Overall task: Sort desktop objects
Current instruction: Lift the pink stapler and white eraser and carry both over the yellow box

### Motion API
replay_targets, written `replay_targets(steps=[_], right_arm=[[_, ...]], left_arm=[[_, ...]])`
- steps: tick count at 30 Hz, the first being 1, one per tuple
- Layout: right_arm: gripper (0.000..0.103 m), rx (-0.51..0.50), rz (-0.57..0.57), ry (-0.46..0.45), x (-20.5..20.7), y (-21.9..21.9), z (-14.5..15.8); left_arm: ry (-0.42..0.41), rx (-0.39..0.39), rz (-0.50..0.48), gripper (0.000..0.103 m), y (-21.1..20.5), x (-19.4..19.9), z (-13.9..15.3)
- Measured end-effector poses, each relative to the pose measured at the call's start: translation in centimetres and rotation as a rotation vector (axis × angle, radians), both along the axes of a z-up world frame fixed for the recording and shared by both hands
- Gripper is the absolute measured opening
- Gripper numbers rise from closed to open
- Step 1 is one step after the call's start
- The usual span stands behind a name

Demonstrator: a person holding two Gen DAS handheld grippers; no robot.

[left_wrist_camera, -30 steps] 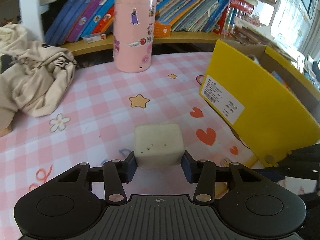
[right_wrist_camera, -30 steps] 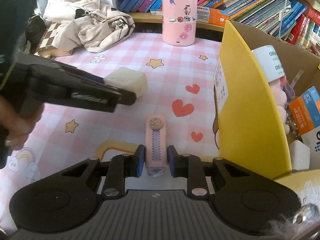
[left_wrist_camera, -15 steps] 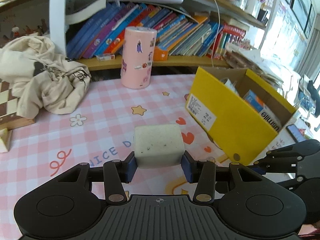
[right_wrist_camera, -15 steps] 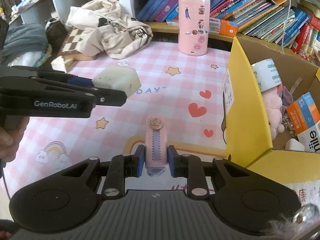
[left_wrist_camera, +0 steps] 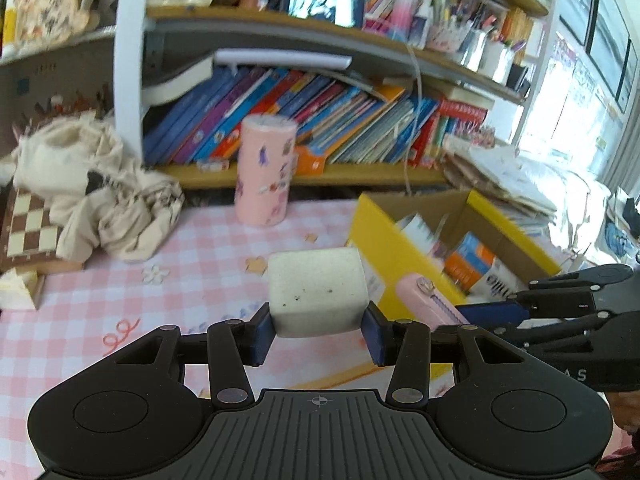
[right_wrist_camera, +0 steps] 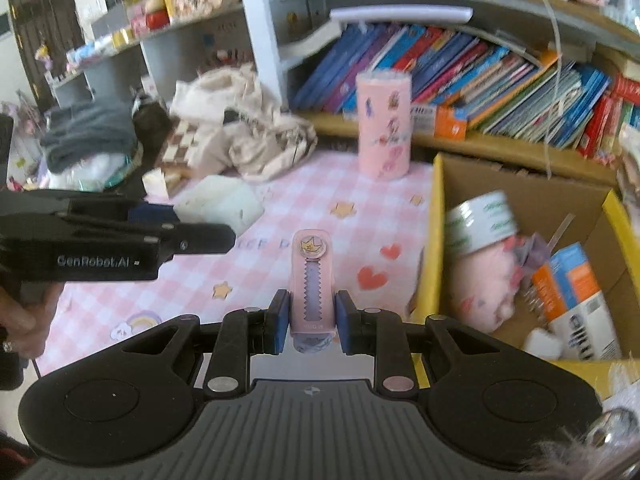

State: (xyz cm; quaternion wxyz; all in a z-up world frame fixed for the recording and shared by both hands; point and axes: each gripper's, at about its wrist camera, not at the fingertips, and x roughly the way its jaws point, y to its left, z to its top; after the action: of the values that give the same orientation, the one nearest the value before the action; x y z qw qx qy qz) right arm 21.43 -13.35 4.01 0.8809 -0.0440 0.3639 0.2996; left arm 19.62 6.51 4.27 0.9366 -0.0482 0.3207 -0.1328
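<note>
Both items lifted, neither yet in the box

The left hand-held gripper (left_wrist_camera: 318, 330) is clamped on a whitish foam block (left_wrist_camera: 317, 291); the right hand-held gripper (right_wrist_camera: 308, 320) is clamped on a pink cutter-like tool (right_wrist_camera: 310, 280). Both are held above the pink checked surface (right_wrist_camera: 304, 184), just left of the yellow cardboard box (right_wrist_camera: 434, 240), which already holds a tape roll (right_wrist_camera: 478, 222), a pink plush and packets. Dropping both in remains.

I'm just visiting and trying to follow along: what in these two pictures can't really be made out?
- Left wrist view: the underside of the white block, hidden between the fingers.
- Right wrist view: the pink clip's lower end, behind the gripper body.
- Right wrist view: the yellow box's right side, cut off by the frame edge.
- Both views: book titles on the shelf, blurred.
</note>
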Motion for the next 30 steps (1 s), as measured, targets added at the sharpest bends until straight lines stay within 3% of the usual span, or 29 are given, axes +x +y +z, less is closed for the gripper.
replay_targets(steps=[7, 16, 22, 30], right_arm=[[0.023, 0.016, -0.014, -0.064, 2.2, -5.9, 2.6], [0.023, -0.022, -0.021, -0.112, 6.4, -13.3, 3.4], [0.023, -0.052, 0.009, -0.113, 9.5, -15.8, 2.6], [0.023, -0.108, 0.086, -0.069, 14.4, -15.5, 0.4]], left_arm=[[-0.071, 0.006, -0.008, 0.044, -5.6, 1.0, 2.1], [-0.118, 0.013, -0.016, 0.044, -12.7, 3.3, 2.7], [-0.069, 0.038, -0.032, 0.044, -16.3, 5.6, 1.2], [0.022, 0.127, -0.072, 0.044, -19.8, 8.4, -2.0]])
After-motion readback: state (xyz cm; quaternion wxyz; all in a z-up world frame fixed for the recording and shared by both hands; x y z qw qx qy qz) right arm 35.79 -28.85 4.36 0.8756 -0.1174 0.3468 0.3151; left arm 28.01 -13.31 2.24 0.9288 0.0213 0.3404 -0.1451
